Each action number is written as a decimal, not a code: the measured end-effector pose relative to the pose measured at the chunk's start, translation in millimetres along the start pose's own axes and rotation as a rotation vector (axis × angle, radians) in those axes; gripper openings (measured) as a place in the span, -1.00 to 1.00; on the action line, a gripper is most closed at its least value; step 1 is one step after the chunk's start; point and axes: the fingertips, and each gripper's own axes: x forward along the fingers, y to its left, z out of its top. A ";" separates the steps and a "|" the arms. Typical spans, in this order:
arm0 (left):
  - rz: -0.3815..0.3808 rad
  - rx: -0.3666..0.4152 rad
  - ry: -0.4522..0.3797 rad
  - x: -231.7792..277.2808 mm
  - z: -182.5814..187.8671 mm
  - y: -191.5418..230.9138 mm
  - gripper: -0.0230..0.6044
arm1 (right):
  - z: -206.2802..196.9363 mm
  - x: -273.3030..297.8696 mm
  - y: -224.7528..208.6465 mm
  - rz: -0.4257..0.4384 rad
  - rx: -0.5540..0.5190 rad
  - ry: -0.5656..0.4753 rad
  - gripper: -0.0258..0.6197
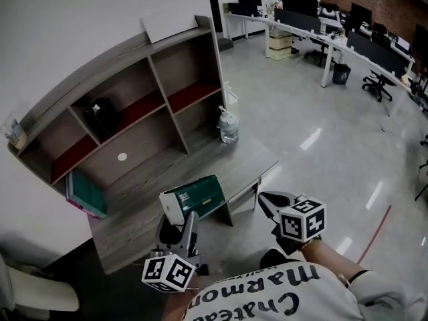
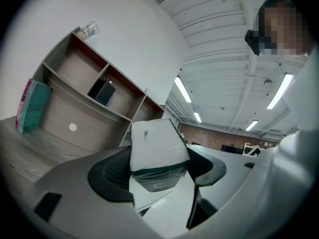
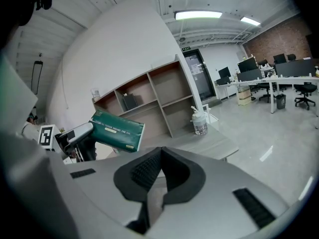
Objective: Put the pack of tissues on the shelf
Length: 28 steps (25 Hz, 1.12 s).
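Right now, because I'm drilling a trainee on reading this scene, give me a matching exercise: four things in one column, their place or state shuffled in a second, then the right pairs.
Things
1. pack of tissues
2. black box
3. clear bottle
4. right tool

Places or states
a. standing on the desk by the right end of the shelf
b. jaws together, nothing between them
c. clamped in the left tool
d. in an upper compartment of the shelf

Pairs: 1-c, 2-d, 3-a, 4-b
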 end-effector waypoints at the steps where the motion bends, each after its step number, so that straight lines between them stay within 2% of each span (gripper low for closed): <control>1: 0.000 -0.008 0.003 1.1 -1.5 1.4 0.12 | -1.4 1.4 0.6 -0.002 -0.003 0.006 -0.89; 9: -0.004 -0.021 0.010 19.0 -6.7 8.3 0.12 | 6.4 18.8 -8.2 -0.004 0.005 0.015 -0.89; 15: 0.027 -0.032 -0.003 38.1 -3.6 22.1 0.12 | 25.7 39.7 -22.3 0.010 -0.001 0.008 -0.89; 23: 0.068 -0.029 -0.070 90.2 18.4 36.0 0.12 | 75.4 83.2 -51.4 0.076 -0.014 -0.002 -0.89; 28: 0.100 -0.015 -0.125 134.5 41.8 39.9 0.12 | 123.4 118.4 -73.6 0.138 -0.025 -0.009 -0.89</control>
